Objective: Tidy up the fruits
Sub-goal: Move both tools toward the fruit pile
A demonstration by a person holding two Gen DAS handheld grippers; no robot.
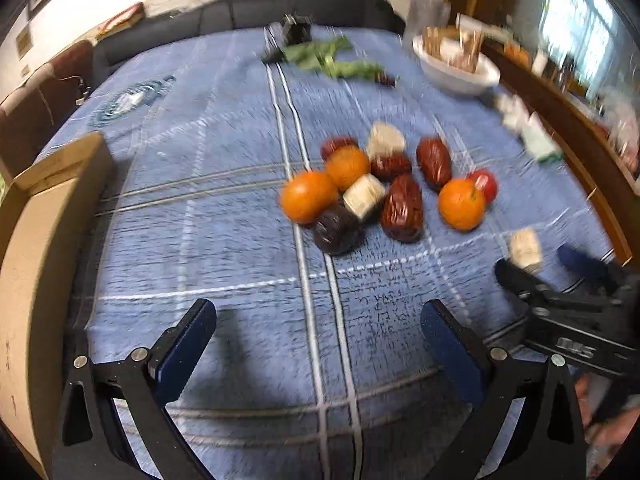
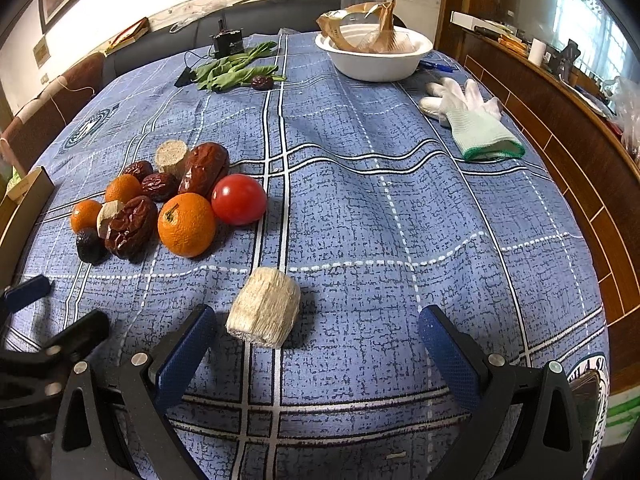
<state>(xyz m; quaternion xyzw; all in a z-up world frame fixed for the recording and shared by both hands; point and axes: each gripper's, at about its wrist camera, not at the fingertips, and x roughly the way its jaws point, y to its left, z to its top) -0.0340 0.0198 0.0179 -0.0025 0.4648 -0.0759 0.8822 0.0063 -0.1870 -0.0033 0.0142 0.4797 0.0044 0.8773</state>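
Pale corn piece (image 2: 265, 307) lies between the right gripper's (image 2: 316, 334) spread jaws.

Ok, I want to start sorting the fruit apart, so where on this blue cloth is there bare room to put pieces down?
Bare blue checked tablecloth stretches between the round red tomato and the white knitted glove, and up toward the white bowl. Bare cloth also lies between the cardboard box and the nearest orange. The pile around that orange is crowded.
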